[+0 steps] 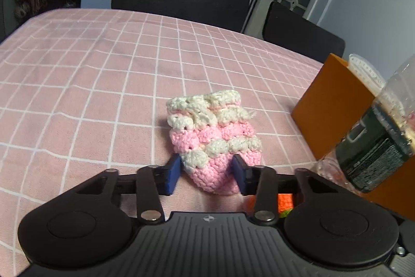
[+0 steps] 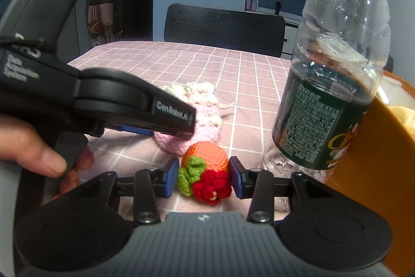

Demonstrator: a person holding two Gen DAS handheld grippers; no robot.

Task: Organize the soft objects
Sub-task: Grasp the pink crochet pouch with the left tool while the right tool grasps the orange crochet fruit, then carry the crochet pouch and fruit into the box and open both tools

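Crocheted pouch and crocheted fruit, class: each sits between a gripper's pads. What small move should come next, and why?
Probably close both grippers. The left gripper has its blue pads either side of the pink-and-white pouch, and the right gripper brackets the orange, red and green crocheted fruit, with small gaps showing. Both pieces lie on the checked cloth, so neither looks gripped yet.

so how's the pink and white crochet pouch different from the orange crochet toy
The pink and white crochet pouch is striped in two pale colours, while the orange crochet toy adds green and red bits. The pouch lies flat and looks larger; the toy is rounder. The pouch sits between the left gripper fingers, the toy between the right gripper fingers. Both are crocheted and rest on the pink checked tablecloth.
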